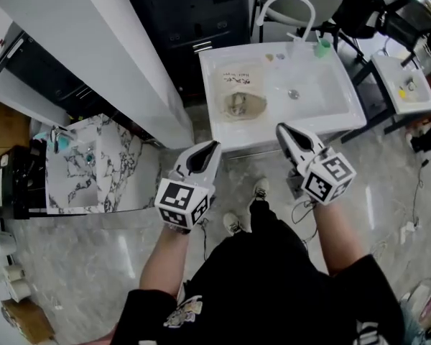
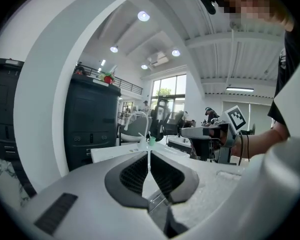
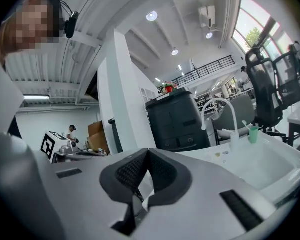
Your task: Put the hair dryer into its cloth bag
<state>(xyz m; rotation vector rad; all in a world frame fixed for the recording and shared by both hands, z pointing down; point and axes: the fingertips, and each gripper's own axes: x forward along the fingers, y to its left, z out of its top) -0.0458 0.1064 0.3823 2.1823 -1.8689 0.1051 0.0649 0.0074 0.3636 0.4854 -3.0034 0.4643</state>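
My left gripper (image 1: 212,146) and right gripper (image 1: 282,129) are both closed, empty; beige cloth bag (image 1: 241,95) sits ahead of them in the sink (image 1: 323,95), hair dryer not discernible, so the risk is I reach in closed and shove the limp bag about.

One left hand-held gripper (image 1: 209,148): held out before the body, near level, jaws brought together, nothing between them; marker cube (image 1: 183,201) carried at its rear. One right hand-held gripper (image 1: 283,130): held likewise, set well apart from the left, jaws closed and empty. Left forearm (image 1: 160,264) and right forearm (image 1: 339,237): bare, extended forward.
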